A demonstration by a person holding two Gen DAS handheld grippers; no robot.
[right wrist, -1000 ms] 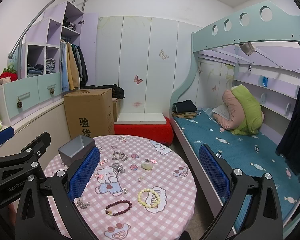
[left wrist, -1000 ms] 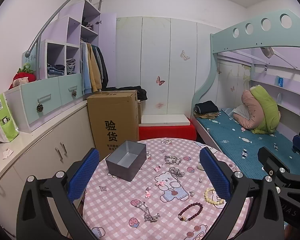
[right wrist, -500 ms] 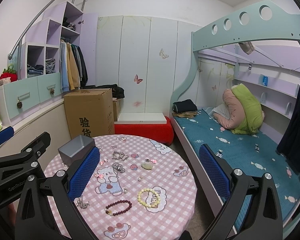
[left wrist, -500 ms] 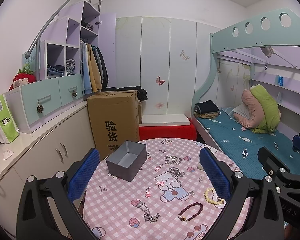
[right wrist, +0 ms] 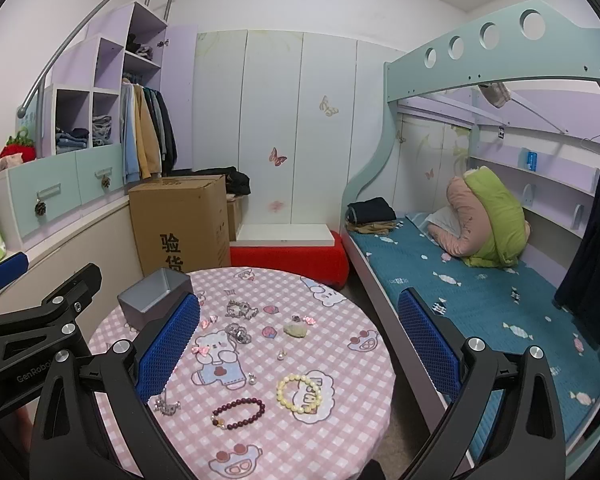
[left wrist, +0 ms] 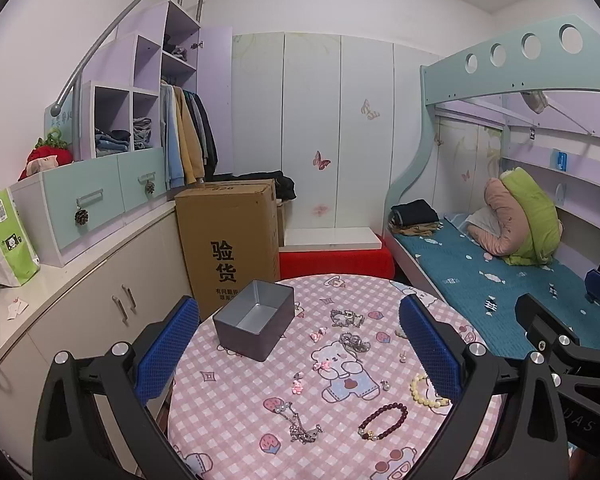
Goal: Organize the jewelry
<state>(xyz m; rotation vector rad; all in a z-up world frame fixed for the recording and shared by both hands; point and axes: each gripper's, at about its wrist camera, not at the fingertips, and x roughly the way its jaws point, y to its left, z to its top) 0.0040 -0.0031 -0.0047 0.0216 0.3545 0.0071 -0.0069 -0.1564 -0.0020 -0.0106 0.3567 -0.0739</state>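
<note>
A round table with a pink checked cloth carries scattered jewelry. An empty grey tin box stands at its far left. A dark red bead bracelet and a cream bead bracelet lie near the front. A silver chain, silver pieces, a pale green stone and small charms lie between them. My left gripper and right gripper hover above the table, both open and holding nothing.
A tall cardboard box stands behind the table beside a low cabinet. A red bench sits at the back. A bunk bed with a teal mattress runs along the right. The other gripper's black frame shows at left.
</note>
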